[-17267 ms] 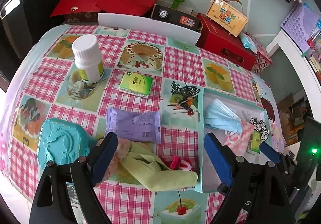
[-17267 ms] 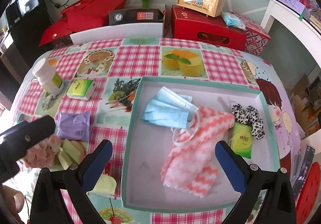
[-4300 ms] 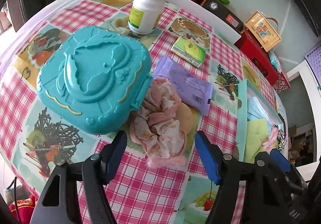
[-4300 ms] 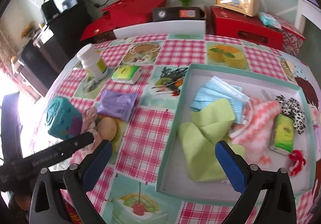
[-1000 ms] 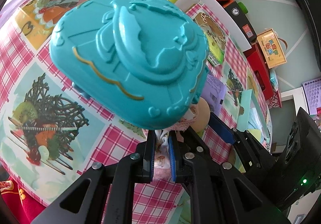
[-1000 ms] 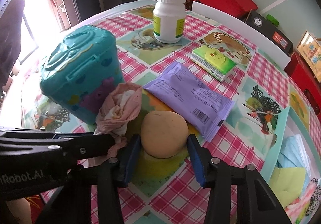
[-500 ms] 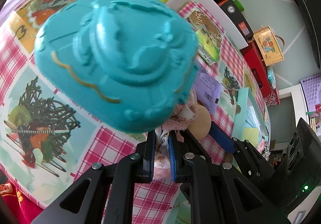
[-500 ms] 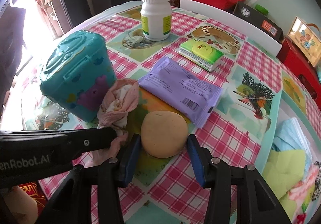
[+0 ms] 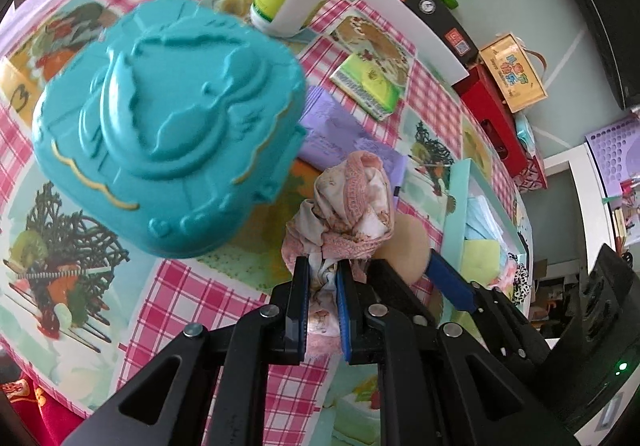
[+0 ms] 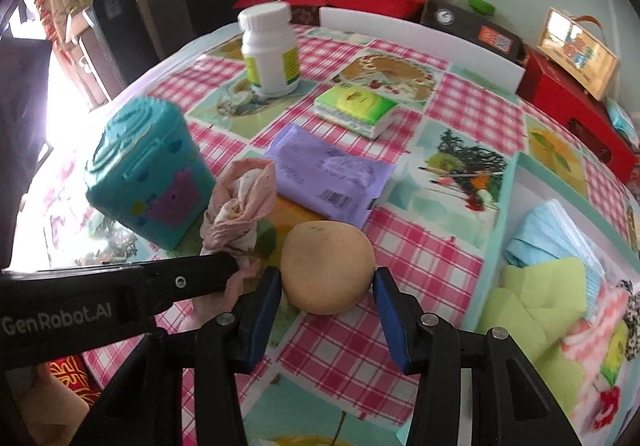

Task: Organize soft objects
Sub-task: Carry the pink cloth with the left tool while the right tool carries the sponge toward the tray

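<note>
Left gripper (image 9: 323,286): its two fingers are pressed tight on the bottom of the pink cloth (image 9: 350,206), with only the cloth between them.
Pink cloth: a crumpled bundle, standing up from the left gripper, right beside the teal box (image 9: 160,126) and in front of the purple packet (image 10: 328,176).
Right gripper (image 10: 325,304): its blue fingers sit one on each side of the tan puff (image 10: 327,270). The left finger touches it. I cannot tell if the right finger presses on it too.
Tan puff: round and soft, low over the table (image 10: 420,258), just beside the pink cloth. I cannot tell if it rests on the table or is lifted.
Teal box: a hard plastic case with a raised shape on its lid, on the left part of the table.
Purple packet: lies flat in the middle, between the teal box and the tray (image 10: 504,198).
Green tissue pack (image 10: 356,106): lies flat farther back, near the white bottle (image 10: 271,50).
White bottle: stands upright at the far side of the table.
Tray: pale green, on the right. Inside it are blue masks (image 10: 556,234), a green cloth (image 10: 536,286) and a pink striped cloth (image 10: 592,330).
Table: covered with a pink checked sheet with cake pictures.
</note>
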`<state>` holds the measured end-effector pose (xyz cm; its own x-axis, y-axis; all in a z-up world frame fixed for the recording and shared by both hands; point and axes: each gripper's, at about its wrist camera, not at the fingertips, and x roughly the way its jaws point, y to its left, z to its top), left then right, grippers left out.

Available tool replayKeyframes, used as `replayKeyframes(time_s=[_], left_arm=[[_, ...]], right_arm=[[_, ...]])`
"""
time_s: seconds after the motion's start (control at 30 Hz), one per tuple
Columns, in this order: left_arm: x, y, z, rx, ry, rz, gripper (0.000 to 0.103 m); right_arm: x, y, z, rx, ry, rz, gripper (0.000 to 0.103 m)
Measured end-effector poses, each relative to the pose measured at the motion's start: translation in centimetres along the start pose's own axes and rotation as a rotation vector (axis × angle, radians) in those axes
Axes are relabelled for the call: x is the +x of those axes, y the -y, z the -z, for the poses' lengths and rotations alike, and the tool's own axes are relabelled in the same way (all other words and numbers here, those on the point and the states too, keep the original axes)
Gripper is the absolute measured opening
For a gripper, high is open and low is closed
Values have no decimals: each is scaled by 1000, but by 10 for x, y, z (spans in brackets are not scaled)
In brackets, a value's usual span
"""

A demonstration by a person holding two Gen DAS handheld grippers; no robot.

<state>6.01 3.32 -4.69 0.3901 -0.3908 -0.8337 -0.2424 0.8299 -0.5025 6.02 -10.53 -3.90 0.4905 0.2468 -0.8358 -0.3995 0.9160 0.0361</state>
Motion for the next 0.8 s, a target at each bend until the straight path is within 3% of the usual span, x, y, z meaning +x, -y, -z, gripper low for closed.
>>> replayKeyframes(time_s=[0.27,0.53,0.8], left_arm=[[-25,32,-8,94,61,-16,13],[-55,98,-33,274,153,-25,13],[-62,151,-57,389,205,-36,13]], right_arm=[[-27,31,-5,117,50,74,50],[-56,59,-14,201,109,143,50],[-83,87,-34,276,175,207,50]])
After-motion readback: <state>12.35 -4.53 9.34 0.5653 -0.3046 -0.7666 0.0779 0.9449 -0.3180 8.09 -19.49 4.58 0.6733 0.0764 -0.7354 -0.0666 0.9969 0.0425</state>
